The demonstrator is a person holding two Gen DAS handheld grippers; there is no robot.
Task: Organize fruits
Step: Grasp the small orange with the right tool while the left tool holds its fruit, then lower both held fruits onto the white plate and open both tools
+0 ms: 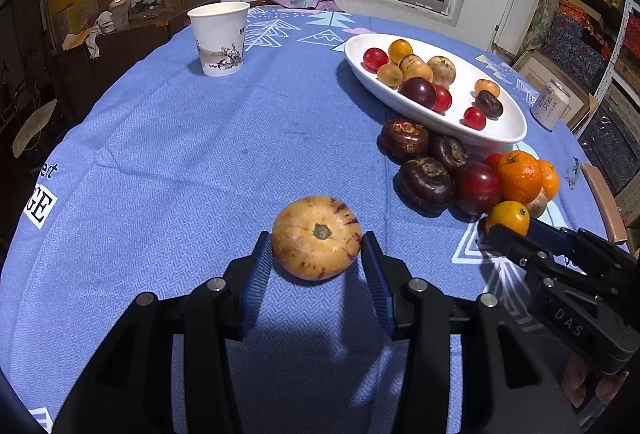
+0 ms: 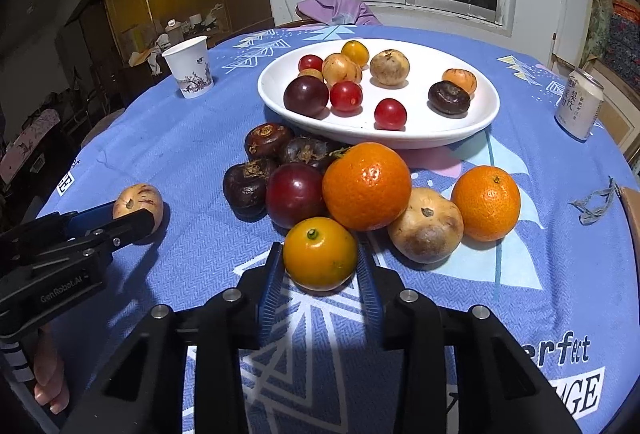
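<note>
A tan speckled fruit (image 1: 316,237) lies on the blue tablecloth (image 1: 200,154) between the blue pads of my left gripper (image 1: 317,246), which touch both its sides. My right gripper (image 2: 320,258) is closed around a small yellow-orange fruit (image 2: 320,253) at the front of a pile of oranges (image 2: 366,186), dark plums and brown fruits. The same yellow-orange fruit (image 1: 508,217) and right gripper (image 1: 496,230) show in the left wrist view. A white oval plate (image 2: 472,126) behind the pile holds several small fruits.
A paper cup (image 1: 220,38) stands at the far left of the table. A drink can (image 2: 578,104) stands at the right edge. A purple cloth (image 2: 340,10) lies on a chair beyond the table. A grey scrap (image 2: 596,202) lies at the right.
</note>
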